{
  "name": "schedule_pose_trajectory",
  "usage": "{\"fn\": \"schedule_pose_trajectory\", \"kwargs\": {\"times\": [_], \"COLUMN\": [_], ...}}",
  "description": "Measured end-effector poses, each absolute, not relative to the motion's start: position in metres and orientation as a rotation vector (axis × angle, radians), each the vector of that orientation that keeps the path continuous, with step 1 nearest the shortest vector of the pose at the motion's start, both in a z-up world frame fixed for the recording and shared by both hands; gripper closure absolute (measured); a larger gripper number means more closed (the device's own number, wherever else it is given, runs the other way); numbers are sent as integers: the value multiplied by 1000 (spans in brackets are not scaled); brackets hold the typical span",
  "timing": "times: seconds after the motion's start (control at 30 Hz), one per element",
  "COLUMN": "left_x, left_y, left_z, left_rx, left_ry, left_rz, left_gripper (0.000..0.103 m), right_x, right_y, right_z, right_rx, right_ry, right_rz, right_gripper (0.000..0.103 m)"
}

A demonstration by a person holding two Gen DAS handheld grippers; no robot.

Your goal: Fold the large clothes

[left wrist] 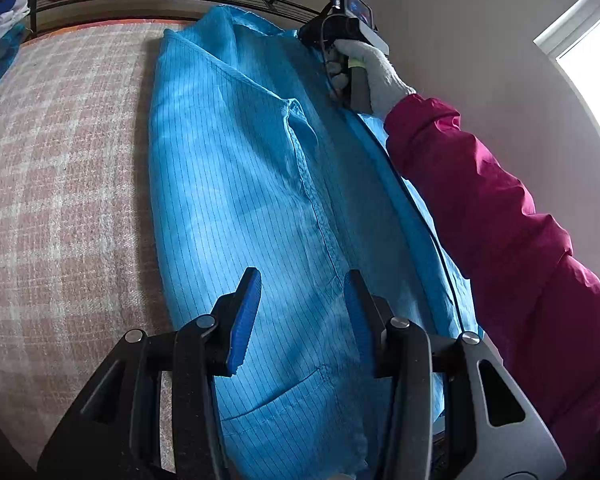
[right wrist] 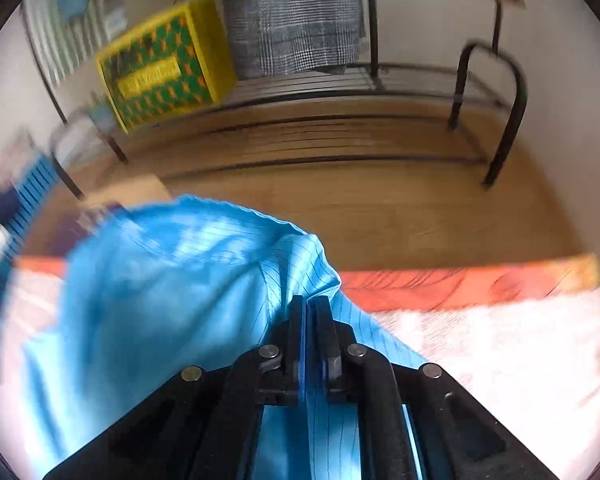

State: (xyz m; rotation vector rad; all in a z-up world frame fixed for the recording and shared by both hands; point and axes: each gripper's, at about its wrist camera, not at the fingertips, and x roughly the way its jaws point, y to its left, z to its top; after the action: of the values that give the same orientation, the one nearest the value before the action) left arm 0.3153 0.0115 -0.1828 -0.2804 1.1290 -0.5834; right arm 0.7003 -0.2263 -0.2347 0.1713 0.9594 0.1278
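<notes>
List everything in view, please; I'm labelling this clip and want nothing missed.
garment: one, blue pinstriped, lying along the bed
blanket: one, pink and white checked, covering the bed
box: one, yellow and green, on the rack
checked cloth: one, grey, hanging at the rack
rack: one, black metal, beyond the bed
window: one, bright, on the wall
left gripper: black, open above the garment
right gripper: black, shut on the garment's edge
glove: white
sleeve: magenta

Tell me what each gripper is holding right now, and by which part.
The right gripper is shut on a pinched fold at the edge of the blue striped garment. The left gripper holds nothing; its jaws stand open above the garment.
</notes>
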Motion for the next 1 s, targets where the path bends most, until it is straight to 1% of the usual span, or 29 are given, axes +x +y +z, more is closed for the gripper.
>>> {"fn": "schedule_pose_trajectory", "kwargs": {"times": [0.03, 0.07, 0.1, 0.13, 0.2, 0.3, 0.37, 0.53, 0.6, 0.7, 0.77, 0.87, 1.0], "left_x": [314, 313, 312, 311, 309, 304, 299, 295, 293, 285, 279, 269, 256], "left_y": [13, 13, 14, 14, 13, 12, 9, 8, 8, 10, 10, 11, 12], "left_z": [-181, -180, -179, -178, -177, -172, -168, -161, -158, -150, -146, -140, -137], "left_rx": [-282, -283, -286, -287, -286, -290, -283, -281, -268, -243, -225, -202, -175], "left_ry": [1126, 1124, 1122, 1120, 1118, 1111, 1098, 1088, 1077, 1048, 1033, 1008, 988], "left_rz": [-584, -585, -587, -592, -599, -615, -624, -626, -619, -625, -632, -641, -655], "left_gripper": [59, 59, 59, 59, 59, 59, 59, 59, 59, 59, 59, 59, 59], "right_x": [695, 688, 680, 670, 652, 633, 623, 595, 572, 529, 496, 442, 365], "right_y": [-240, -255, -269, -284, -303, -307, -303, -283, -279, -280, -285, -287, -295], "right_z": [-227, -218, -210, -200, -185, -179, -189, -234, -234, -207, -180, -141, -102], "right_rx": [275, 375, 456, 508, 516, 374, 306, 316, 333, 379, 386, 360, 332], "right_ry": [927, 901, 870, 837, 816, 891, 967, 1138, 1136, 1077, 1032, 983, 946], "right_rz": [191, 253, 296, 309, 301, 221, 180, 282, 333, 388, 377, 333, 268], "right_gripper": [96, 88, 77, 75, 76, 80, 82, 82, 82, 81, 81, 81, 81]}}
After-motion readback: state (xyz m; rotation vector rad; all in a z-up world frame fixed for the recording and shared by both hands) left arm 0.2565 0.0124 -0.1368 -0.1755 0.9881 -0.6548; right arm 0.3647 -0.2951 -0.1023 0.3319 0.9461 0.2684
